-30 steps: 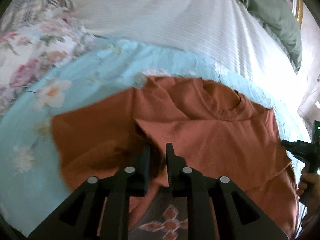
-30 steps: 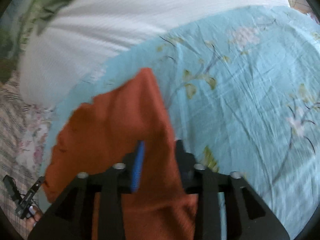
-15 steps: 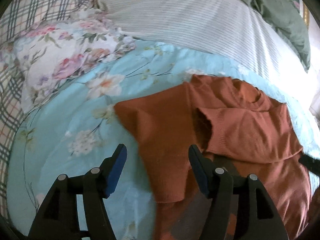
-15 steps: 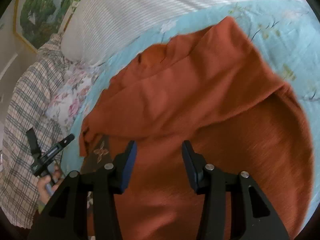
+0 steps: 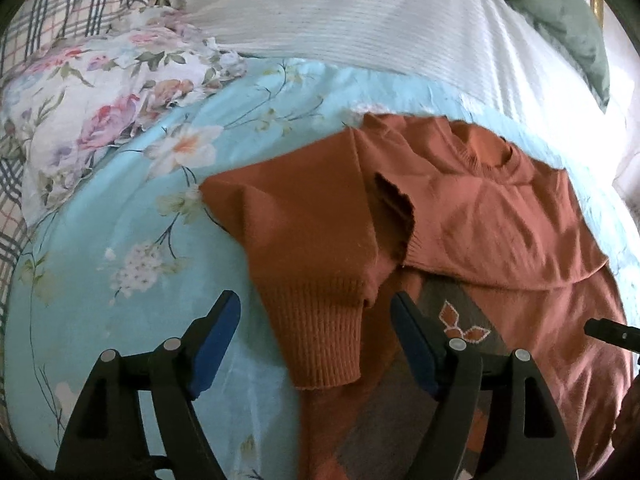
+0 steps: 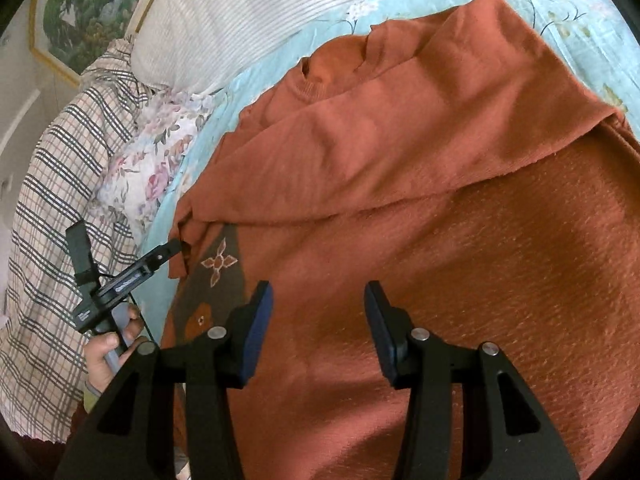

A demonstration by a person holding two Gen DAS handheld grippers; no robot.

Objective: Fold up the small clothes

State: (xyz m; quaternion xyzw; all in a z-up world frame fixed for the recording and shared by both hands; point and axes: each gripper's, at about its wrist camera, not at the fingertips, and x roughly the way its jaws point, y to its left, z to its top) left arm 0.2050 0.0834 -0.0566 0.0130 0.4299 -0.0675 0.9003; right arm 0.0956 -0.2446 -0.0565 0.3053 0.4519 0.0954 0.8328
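Since a second ago both grippers have let go of the orange sweater (image 5: 500, 216): left gripper (image 5: 316, 332) jaws apart over its ribbed cuff (image 5: 324, 340), right gripper (image 6: 318, 332) jaws apart above its body. Sweater lies sleeves-folded on the bed's blue floral sheet (image 5: 120, 248), below the white pillow (image 5: 360, 16).

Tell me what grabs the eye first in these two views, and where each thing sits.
The rust-orange sweater dominates, spread on the light blue floral sheet with both sleeves folded in across its chest. The ribbed cuff of one sleeve lies right between the open fingers of the left tool. The right tool, also open and empty, hovers over the sweater's lower body, and a white striped pillow lies beyond the collar.
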